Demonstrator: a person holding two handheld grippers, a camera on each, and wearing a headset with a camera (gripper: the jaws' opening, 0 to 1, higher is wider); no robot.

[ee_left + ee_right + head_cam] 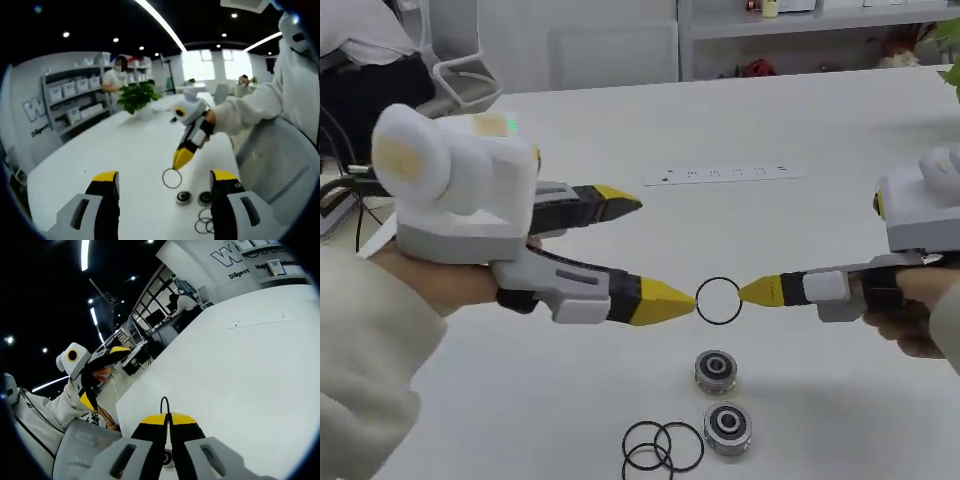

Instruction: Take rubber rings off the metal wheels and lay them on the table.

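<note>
A ring (719, 301) is hanging over the surface (800, 230), between left gripper (665, 252) and right gripper (745, 292) — the far wheel (716, 369) is sitting just before it, the near wheel (728, 427) before that, loose rings (660, 447) lying left of the near wheel.

Left gripper (656, 251) spread, right gripper (750, 292) pinched.

Two wheels (717, 369) and loose rings (660, 447) crowded the near table (800, 130); farther back lay open except a power strip (725, 175).
</note>
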